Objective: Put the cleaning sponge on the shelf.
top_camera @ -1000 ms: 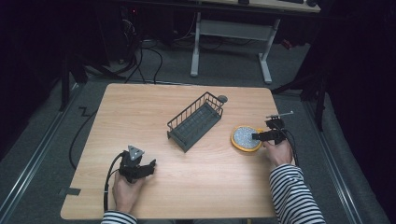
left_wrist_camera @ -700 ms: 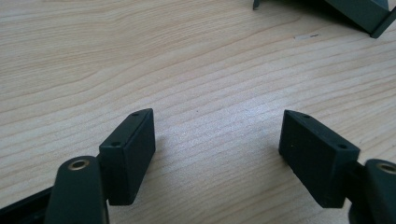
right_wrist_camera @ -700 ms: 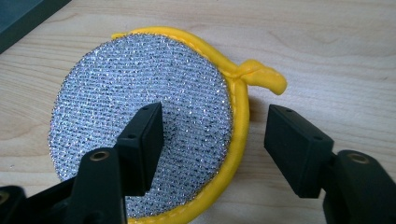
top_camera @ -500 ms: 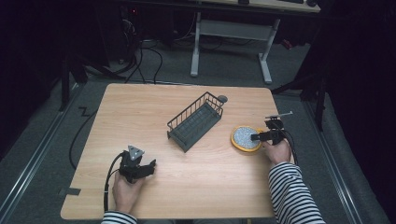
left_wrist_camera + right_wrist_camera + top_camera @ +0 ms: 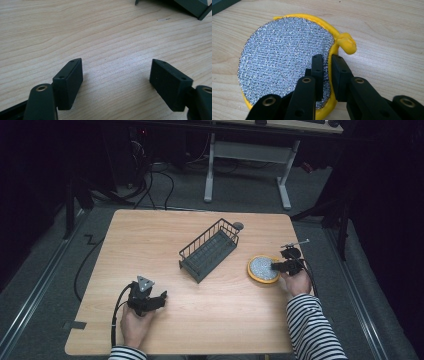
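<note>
Table (image 5: 150, 235) of pale wood, far-left half bare and open, near edge taken by two forearms. Wire basket (image 5: 209, 250) at centre, set diagonally, well apart from every table edge. Round scouring pad (image 5: 263, 268), silver mesh within a yellow rim, lying flat right of the basket and near the right edge. Right gripper (image 5: 327, 65) at the pad's right side, jaws clenched on the yellow rim, one jaw over the mesh and one outside, a yellow knob of the rim just beyond them. Left gripper (image 5: 116, 75) near the front-left corner, jaws released and spread wide over bare wood, basket corner far ahead.
</note>
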Demonstrator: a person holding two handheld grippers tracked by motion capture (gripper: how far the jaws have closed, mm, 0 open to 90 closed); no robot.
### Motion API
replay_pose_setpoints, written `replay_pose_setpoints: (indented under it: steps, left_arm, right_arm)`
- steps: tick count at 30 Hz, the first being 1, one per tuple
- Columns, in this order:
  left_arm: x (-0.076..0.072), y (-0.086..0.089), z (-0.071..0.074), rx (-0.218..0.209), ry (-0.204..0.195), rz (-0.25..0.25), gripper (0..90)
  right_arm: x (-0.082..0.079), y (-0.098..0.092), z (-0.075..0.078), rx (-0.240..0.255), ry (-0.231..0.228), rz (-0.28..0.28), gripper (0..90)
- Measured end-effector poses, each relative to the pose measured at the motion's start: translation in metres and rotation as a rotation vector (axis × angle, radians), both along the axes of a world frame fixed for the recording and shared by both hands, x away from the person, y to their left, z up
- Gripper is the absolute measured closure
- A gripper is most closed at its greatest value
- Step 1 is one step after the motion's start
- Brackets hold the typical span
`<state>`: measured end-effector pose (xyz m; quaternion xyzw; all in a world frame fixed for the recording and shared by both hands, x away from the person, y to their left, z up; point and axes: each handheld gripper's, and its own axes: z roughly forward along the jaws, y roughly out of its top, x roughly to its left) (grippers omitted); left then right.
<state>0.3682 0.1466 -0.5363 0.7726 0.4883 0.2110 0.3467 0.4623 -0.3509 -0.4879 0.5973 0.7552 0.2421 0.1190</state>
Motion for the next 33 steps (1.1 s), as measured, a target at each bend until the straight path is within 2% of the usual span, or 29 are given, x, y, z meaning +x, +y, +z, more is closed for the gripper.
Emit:
replay_pose_setpoints:
  steps: [6, 14, 22, 25, 27, 28, 29, 33]
  left_arm:
    - [0.000, 0.000, 0.000, -0.001, 0.000, -0.001, 27.1]
    - [0.000, 0.000, 0.000, -0.001, 0.001, -0.002, 27.1]
    - [0.000, 0.000, 0.000, -0.001, 0.001, -0.006, 27.1]
    - [-0.001, 0.000, 0.000, -0.002, 0.001, -0.006, 27.1]
    - [0.000, 0.000, 0.000, -0.001, 0.001, -0.006, 27.1]
    - [-0.001, 0.000, 0.000, -0.002, 0.001, -0.006, 27.1]
    - [-0.001, 0.000, 0.000, -0.002, 0.001, -0.006, 27.2]
    - [-0.001, 0.000, 0.000, -0.002, 0.001, -0.006, 27.2]
  right_arm:
    - [-0.006, 0.003, 0.005, -0.002, -0.029, 0.032, 83.0]
    - [-0.016, 0.003, 0.023, 0.023, -0.088, 0.084, 83.4]
    - [-0.021, -0.003, 0.031, 0.046, -0.111, 0.098, 83.4]
    - [-0.022, -0.002, 0.035, 0.038, -0.117, 0.111, 83.4]
    - [-0.022, 0.001, 0.045, 0.037, -0.136, 0.131, 83.4]
    - [-0.022, 0.001, 0.045, 0.037, -0.136, 0.131, 83.4]
    - [-0.021, 0.004, 0.054, 0.029, -0.145, 0.150, 83.5]
    - [-0.021, 0.007, 0.063, 0.034, -0.160, 0.163, 83.5]
